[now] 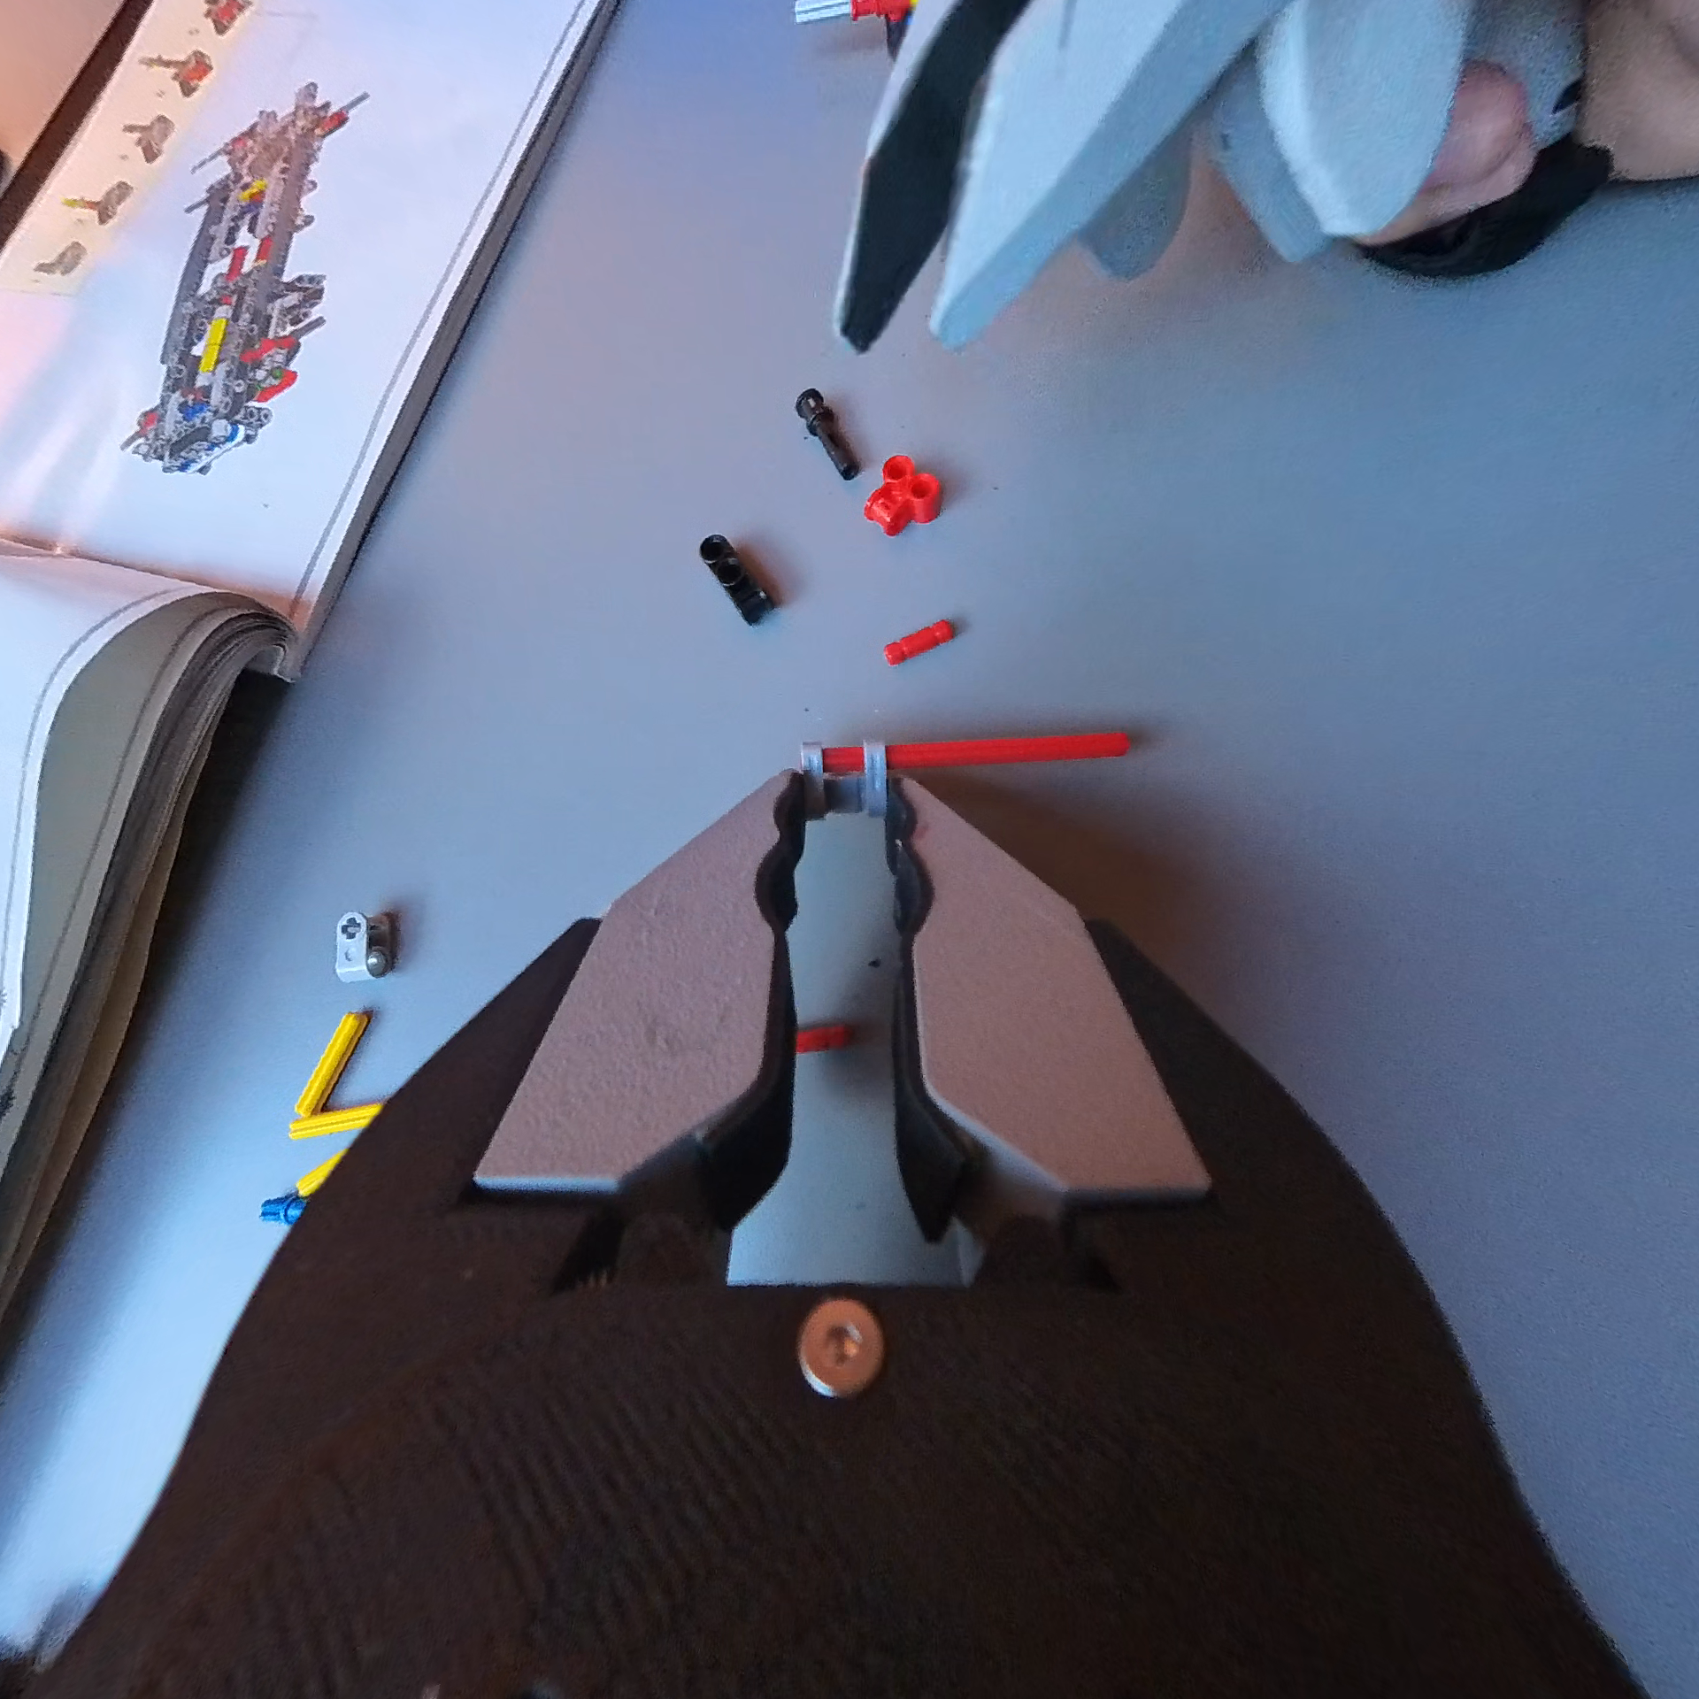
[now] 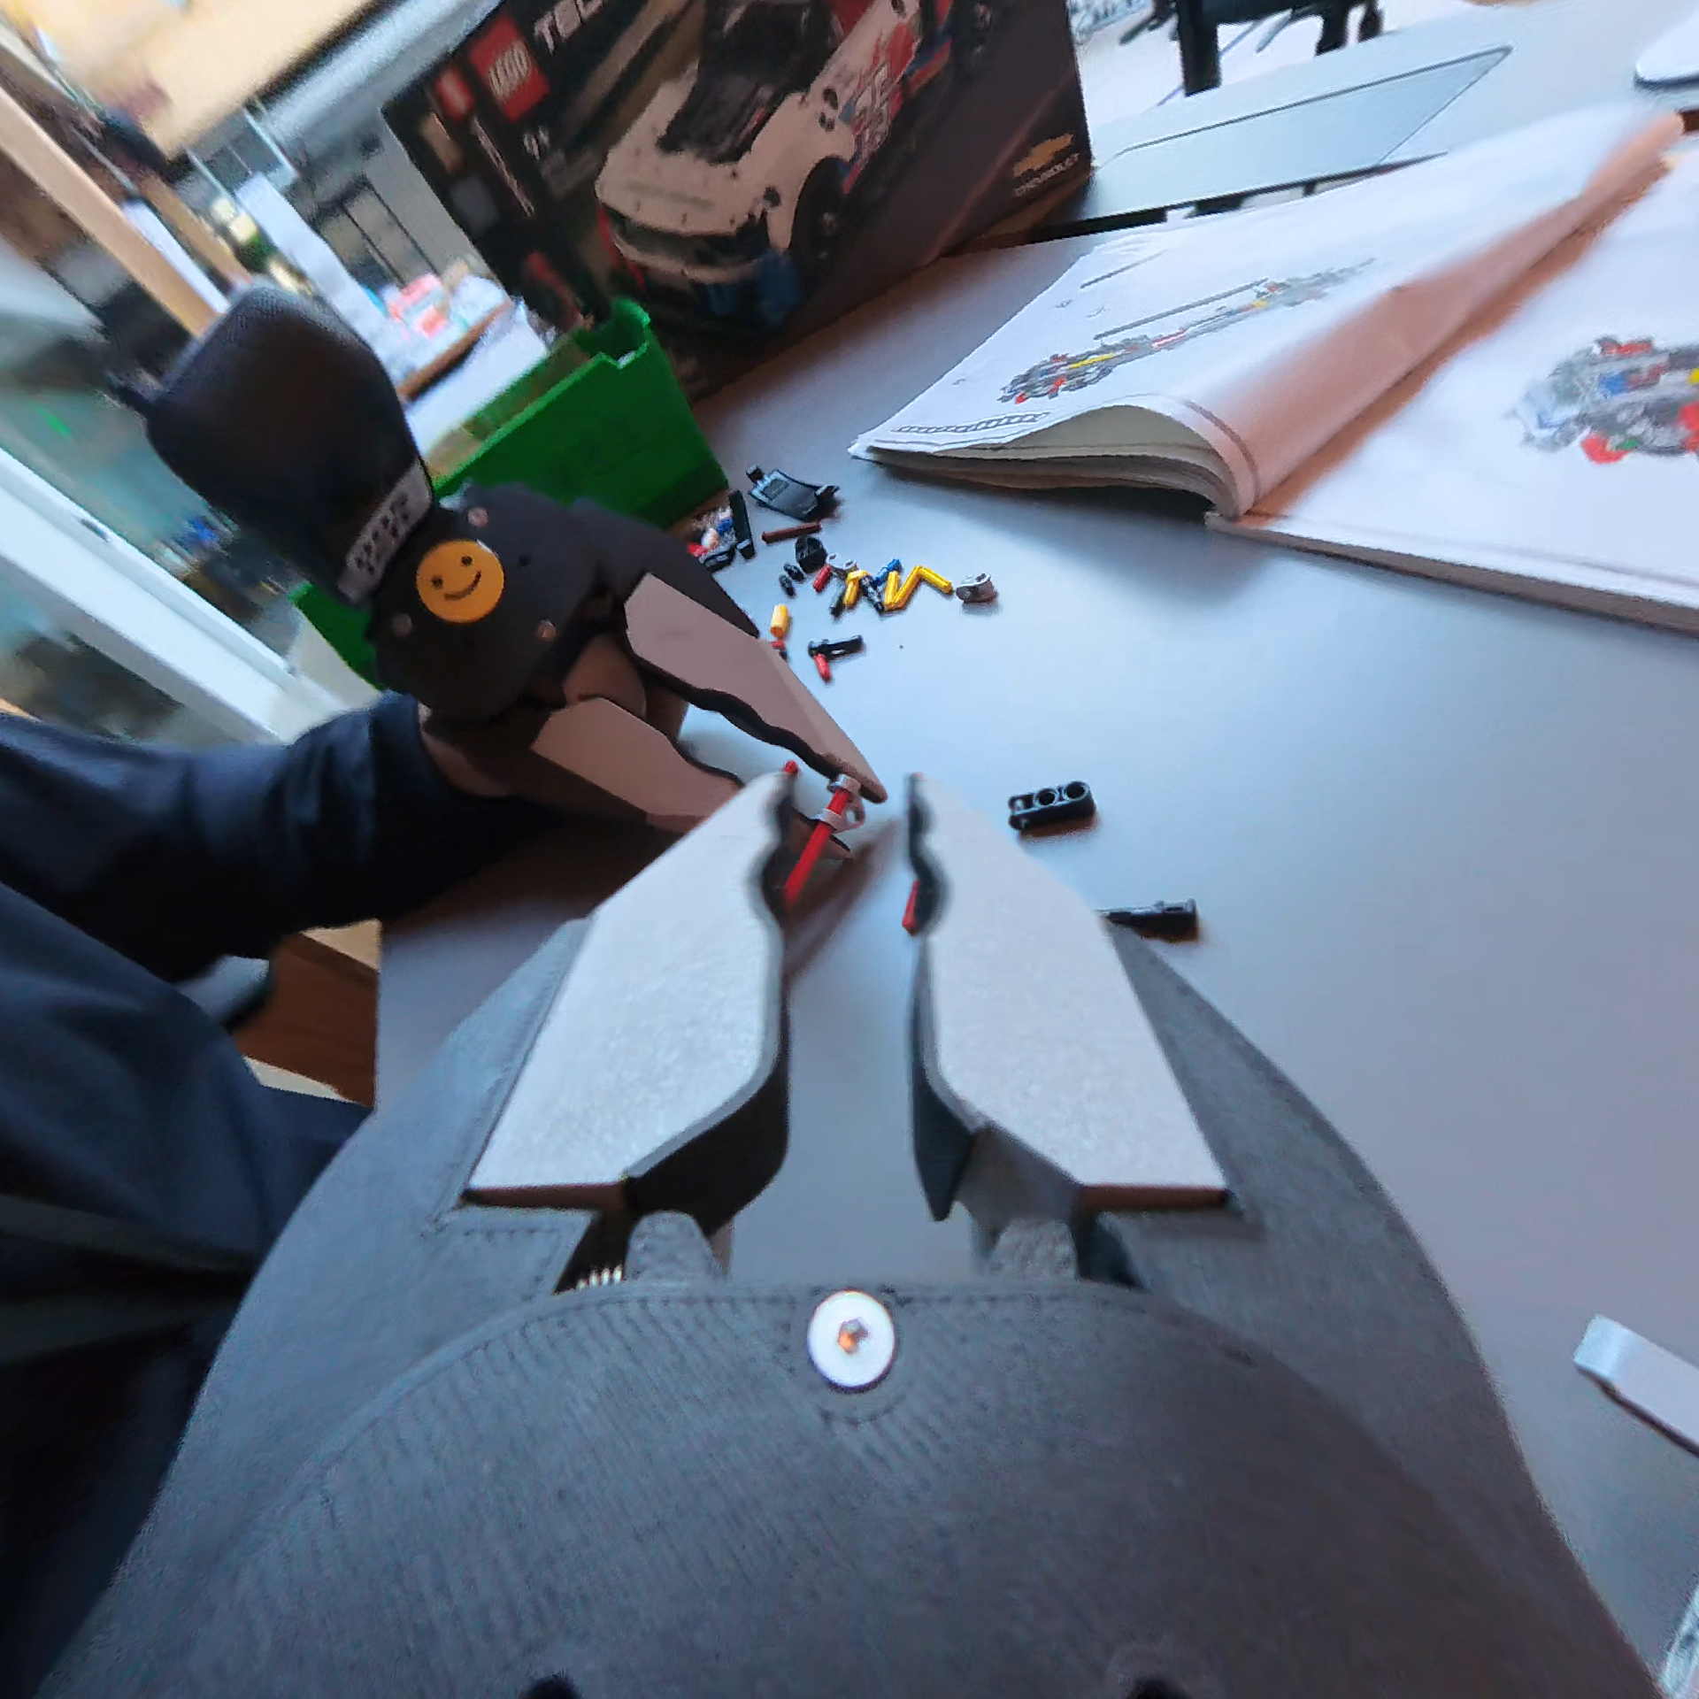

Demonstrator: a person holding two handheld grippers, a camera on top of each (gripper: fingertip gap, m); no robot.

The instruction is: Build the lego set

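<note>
we see the left hand-held gripper [image 1: 848, 789]: body matt black plastic w/ fine ribbed print lines, finger faces grainy matt grey, one shiny metal screw [image 1: 840, 1348]. it pinches a smooth grey plastic connector [image 1: 846, 781] on a glossy red plastic axle [image 1: 993, 749]. counter [image 1: 1287, 644] looks smooth, matt grey. booklet [image 1: 276, 276] is paper, slight sheen. box [image 2: 781, 165] is glossy cardboard, bin [image 2: 598, 432] shiny green plastic.

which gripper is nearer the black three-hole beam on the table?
Right. The right gripper hangs open just left of the black three-hole beam in its own view. The left gripper is farther back, clamped on a grey connector carrying a red axle.
</note>
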